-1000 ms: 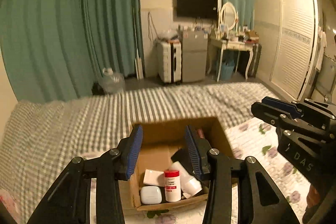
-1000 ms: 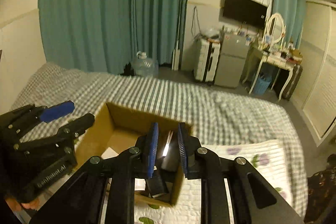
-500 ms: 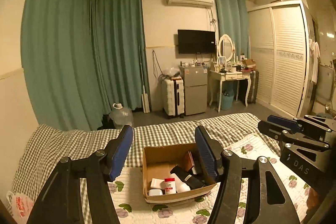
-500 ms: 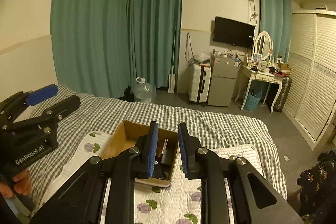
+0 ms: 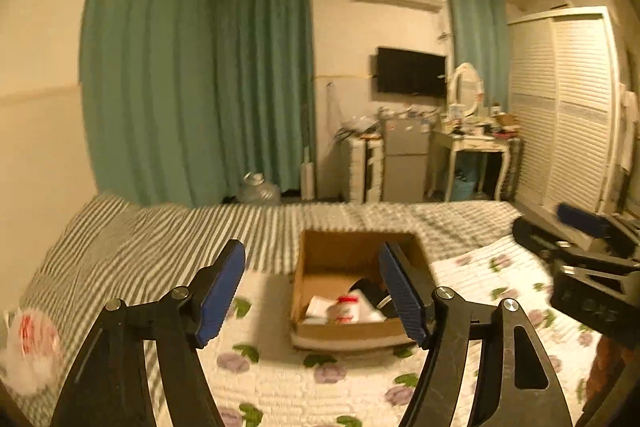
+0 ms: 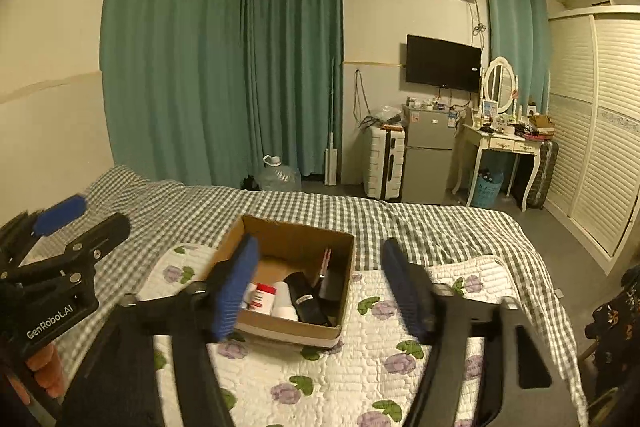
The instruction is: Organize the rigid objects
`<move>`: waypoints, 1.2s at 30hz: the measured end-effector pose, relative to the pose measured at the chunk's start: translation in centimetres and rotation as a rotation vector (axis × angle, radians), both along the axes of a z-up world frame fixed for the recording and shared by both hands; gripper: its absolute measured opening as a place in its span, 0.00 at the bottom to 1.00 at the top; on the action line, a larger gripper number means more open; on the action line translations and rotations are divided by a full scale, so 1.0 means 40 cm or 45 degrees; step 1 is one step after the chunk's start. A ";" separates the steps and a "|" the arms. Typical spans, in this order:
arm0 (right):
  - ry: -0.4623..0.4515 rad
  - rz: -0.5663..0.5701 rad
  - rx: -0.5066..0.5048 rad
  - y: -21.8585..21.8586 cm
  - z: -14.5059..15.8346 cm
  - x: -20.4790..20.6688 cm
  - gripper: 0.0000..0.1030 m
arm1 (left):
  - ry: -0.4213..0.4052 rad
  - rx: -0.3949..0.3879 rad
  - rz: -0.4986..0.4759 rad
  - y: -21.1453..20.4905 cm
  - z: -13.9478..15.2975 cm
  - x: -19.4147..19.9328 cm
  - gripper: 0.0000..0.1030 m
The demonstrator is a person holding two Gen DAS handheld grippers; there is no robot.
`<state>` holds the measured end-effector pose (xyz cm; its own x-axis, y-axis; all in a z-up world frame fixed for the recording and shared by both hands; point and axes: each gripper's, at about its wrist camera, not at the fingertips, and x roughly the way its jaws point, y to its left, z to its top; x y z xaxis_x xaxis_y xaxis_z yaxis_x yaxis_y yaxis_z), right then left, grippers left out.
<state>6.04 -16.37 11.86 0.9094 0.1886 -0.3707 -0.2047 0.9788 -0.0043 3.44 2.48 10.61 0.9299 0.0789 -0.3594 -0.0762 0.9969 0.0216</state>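
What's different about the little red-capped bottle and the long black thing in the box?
The red-capped bottle is white with a red label; the long black thing is dark all over. The bottle is short and round, while the black thing is longer and flatter. The bottle sits toward the left of the cardboard box, the black thing more to the right. Both lie inside the box, untouched by either tongs.

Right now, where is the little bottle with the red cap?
The bottle stands inside the cardboard box on the bed's flowered quilt, near the box's front wall, beside a black case.
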 end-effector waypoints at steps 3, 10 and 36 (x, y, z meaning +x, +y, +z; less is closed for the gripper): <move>-0.014 0.006 0.026 -0.002 -0.072 0.012 0.91 | 0.043 -0.031 0.033 0.019 -0.074 0.023 0.71; 0.090 -0.046 0.060 -0.005 -0.224 0.051 1.00 | 0.105 -0.034 0.024 0.021 -0.180 0.037 0.71; 0.132 -0.084 0.036 -0.019 -0.262 0.062 1.00 | 0.136 0.004 0.015 0.016 -0.205 0.030 0.71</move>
<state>8.51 -17.11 1.38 0.8771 0.1416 -0.4590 -0.1380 0.9896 0.0415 4.65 3.11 2.42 0.8852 0.0910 -0.4562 -0.0852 0.9958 0.0334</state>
